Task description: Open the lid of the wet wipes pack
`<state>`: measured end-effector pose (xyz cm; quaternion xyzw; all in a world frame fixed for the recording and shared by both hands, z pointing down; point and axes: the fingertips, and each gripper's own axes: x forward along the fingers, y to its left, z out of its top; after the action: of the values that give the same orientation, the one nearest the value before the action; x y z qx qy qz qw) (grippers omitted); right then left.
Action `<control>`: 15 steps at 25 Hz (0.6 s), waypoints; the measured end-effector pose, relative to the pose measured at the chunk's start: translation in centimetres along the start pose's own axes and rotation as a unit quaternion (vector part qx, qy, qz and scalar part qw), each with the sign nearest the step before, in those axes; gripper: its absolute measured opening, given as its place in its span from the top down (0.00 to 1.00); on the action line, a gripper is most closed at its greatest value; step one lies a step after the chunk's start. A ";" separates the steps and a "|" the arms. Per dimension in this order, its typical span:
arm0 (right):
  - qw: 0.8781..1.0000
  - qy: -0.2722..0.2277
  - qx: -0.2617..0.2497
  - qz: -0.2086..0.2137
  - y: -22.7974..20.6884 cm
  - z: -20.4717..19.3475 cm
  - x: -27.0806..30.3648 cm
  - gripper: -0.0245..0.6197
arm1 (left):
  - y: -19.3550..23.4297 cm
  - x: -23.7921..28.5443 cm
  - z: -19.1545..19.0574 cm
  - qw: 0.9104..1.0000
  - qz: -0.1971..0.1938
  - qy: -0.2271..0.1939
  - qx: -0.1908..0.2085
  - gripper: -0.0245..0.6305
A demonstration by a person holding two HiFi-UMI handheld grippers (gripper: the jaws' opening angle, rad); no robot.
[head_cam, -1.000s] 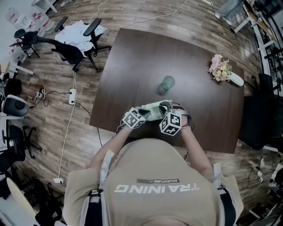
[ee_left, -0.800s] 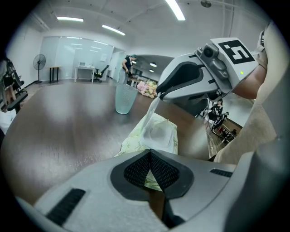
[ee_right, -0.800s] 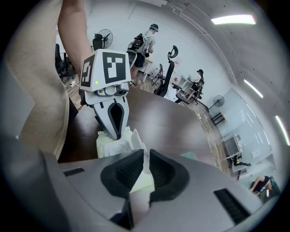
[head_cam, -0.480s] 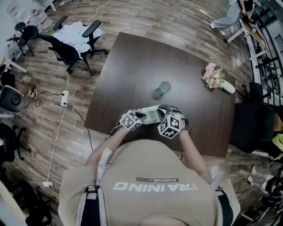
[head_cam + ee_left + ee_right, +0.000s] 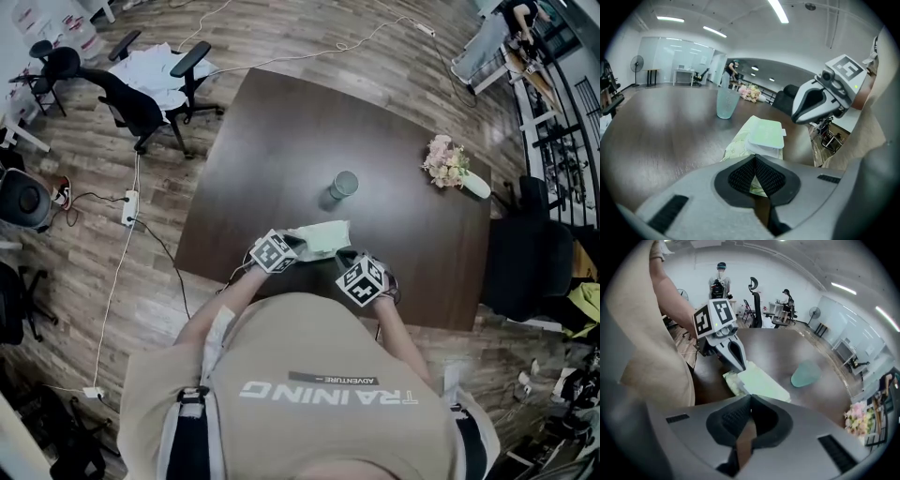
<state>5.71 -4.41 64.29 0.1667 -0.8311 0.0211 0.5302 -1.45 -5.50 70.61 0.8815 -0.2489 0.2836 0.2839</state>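
Cup sits beyond both grippers, and flowers are well off past the right one. Since a second ago the right gripper has backed off the wipes pack toward the person; its jaws are closed and empty. Left gripper stays pinched on the pack's near end. The pale green pack lies flat on the table, with its lid just ahead of the left jaws. I can't tell if the lid is cracked open.

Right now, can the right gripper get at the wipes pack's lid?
Probably yes. The right gripper sits just short of the wet wipes pack, lid facing up, nothing between; the left gripper pinches only one end.
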 end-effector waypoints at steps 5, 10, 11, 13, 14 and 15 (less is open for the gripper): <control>0.999 0.021 0.032 0.011 2.0 -2.2 2.2 0.94 | -0.1 0.1 0.1 1.000 -0.004 0.004 0.007 0.95; 0.999 0.014 0.048 0.004 1.8 -2.1 3.2 0.94 | -0.2 0.3 0.3 1.000 -0.005 0.002 0.009 0.95; 0.999 0.014 0.049 0.002 1.8 -2.0 3.4 0.94 | -0.3 0.3 0.4 1.000 -0.006 0.002 0.010 0.95; 0.999 0.012 0.050 0.002 1.6 -1.9 3.7 0.94 | -0.3 0.4 0.4 1.000 -0.007 0.000 0.009 0.95; 0.999 0.011 0.050 0.001 1.5 -1.8 3.9 0.94 | -0.3 0.5 0.5 1.000 -0.008 -0.002 0.007 0.95; 0.999 0.009 0.050 0.000 1.4 -1.7 3.9 0.94 | -0.2 0.5 0.5 1.000 -0.008 -0.003 0.006 0.95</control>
<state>5.28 -3.73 68.70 0.1927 -0.8242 0.0648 0.5285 -0.79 -5.82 70.52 0.8860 -0.2413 0.2801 0.2798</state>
